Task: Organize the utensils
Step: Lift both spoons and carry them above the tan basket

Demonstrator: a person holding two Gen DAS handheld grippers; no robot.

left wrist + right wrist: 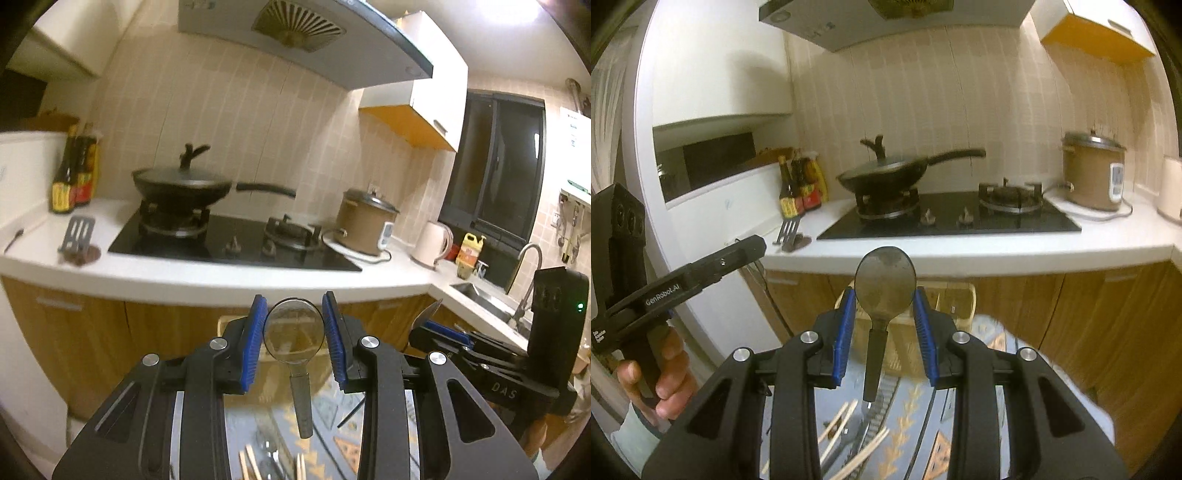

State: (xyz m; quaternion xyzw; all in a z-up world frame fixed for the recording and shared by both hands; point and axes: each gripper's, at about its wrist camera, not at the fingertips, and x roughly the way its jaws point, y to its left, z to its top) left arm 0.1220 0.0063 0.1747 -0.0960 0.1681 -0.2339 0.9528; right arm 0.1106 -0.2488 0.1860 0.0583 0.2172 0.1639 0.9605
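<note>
We find each spoon clamped by its bowl: left gripper (294,334) holding a shiny spoon (294,328), right gripper (885,332) a dark spoon (885,284), handles hanging toward us, basket (960,306) ahead.

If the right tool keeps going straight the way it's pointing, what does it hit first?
Probably the wicker basket just beyond the right tool, which is shut on a spoon. Behind the basket stand the wooden cabinet doors under the counter. Depth is hard to judge through the fisheye.
</note>
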